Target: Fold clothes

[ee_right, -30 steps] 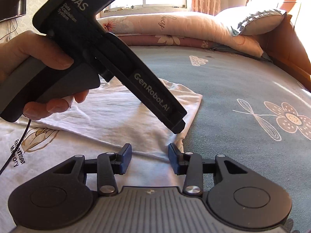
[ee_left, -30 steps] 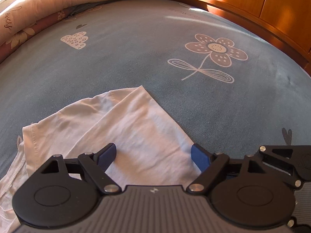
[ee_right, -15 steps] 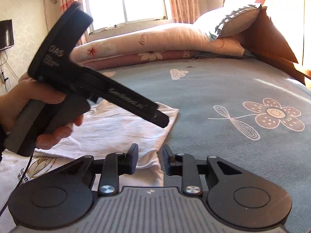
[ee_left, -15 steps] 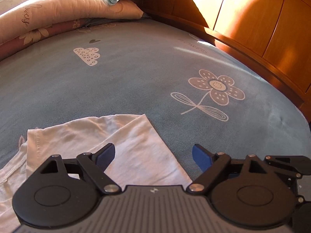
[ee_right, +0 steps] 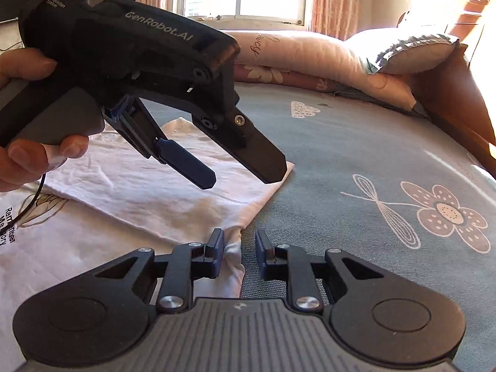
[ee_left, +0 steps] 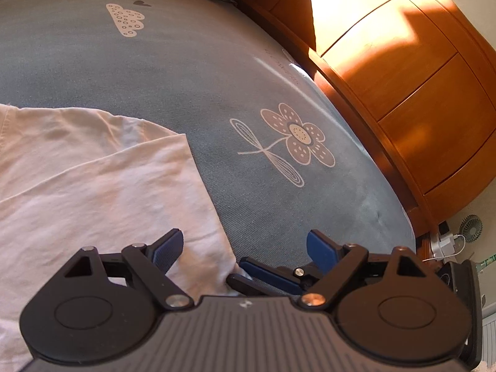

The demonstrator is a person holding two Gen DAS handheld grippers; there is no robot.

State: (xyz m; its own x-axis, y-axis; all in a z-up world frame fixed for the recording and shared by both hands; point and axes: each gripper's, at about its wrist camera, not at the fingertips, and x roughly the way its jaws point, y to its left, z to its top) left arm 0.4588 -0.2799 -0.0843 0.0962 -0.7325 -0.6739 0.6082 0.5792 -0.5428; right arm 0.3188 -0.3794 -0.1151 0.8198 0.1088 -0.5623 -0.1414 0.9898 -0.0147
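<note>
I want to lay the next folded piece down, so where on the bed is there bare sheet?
Bare sheet lies between the white shirt and the wooden headboard, around the flower print, back to the pillows. Crowded at the shirt's corner: left tool open above, right tool jaws closing on the cloth.

The flat white cotton T-shirt (ee_right: 148,198) carries a pale yellow flower print and dark lettering near its left side. The blue-grey woven bed sheet (ee_left: 192,71) bears cream flowers with dotted petals, a dotted cream cloud and a small dark heart. Both black plastic grippers have dark blue pads (ee_left: 321,249). The rolled peach quilt (ee_right: 303,52) shows brown script. The glossy wooden headboard (ee_left: 412,80) is orange-brown.
</note>
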